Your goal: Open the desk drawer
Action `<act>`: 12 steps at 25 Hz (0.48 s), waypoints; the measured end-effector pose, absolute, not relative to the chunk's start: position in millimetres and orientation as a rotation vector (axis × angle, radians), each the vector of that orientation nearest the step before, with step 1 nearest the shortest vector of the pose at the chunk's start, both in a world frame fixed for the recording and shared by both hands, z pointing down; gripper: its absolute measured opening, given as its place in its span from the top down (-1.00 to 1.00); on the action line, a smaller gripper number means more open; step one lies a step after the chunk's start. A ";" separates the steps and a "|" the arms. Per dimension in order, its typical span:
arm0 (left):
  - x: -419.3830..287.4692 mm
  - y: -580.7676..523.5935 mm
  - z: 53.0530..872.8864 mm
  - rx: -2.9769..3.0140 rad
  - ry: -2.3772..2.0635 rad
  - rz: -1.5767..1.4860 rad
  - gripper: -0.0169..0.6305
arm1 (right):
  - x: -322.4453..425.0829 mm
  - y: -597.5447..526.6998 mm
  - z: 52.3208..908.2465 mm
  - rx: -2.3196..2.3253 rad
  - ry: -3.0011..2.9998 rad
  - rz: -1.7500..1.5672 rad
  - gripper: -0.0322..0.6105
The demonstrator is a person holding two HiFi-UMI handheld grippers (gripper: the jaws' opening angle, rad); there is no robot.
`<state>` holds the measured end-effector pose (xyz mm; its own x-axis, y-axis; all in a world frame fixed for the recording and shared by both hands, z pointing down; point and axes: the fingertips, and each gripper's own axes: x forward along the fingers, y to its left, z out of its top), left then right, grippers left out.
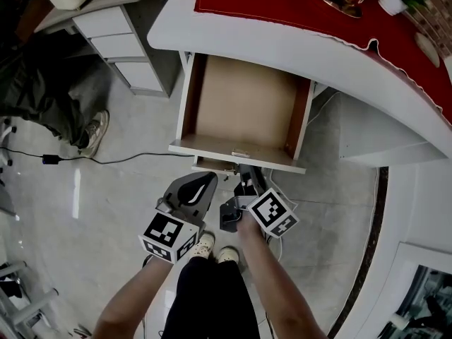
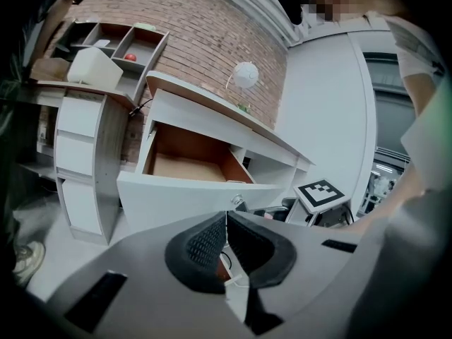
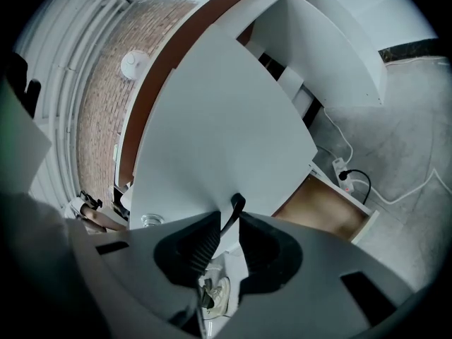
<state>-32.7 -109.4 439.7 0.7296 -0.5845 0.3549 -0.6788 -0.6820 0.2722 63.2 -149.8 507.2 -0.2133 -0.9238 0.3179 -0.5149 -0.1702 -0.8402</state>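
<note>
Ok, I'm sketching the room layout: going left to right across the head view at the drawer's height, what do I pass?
small black box on the floor cable → someone's shoe → open drawer → white panel under the desk

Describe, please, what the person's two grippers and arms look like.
Both the left gripper and right gripper have smooth grey moulded bodies with black ribbed pads inside the jaws. Each carries a white cube printed with black square markers. The forearms are bare, with no sleeves in view; dark trousers show below.
</note>
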 end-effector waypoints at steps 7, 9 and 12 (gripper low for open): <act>-30.3 -107.7 438.7 2.548 -0.974 0.342 0.91 | 64.4 -147.0 507.9 -1.672 1.736 -1.349 0.65; -29.6 -108.1 440.6 2.545 -0.975 0.341 0.91 | 66.0 -146.9 509.3 -1.685 1.748 -1.348 0.56; -29.3 -108.8 444.6 2.534 -0.982 0.339 0.91 | 67.7 -147.9 512.0 -1.702 1.757 -1.346 0.45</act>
<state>-29.3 -108.8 444.6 0.7236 -0.5884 0.3608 -0.6856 -0.6730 0.2776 67.7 -147.9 512.0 -0.2183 -0.9093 0.3544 -0.5789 -0.1716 -0.7971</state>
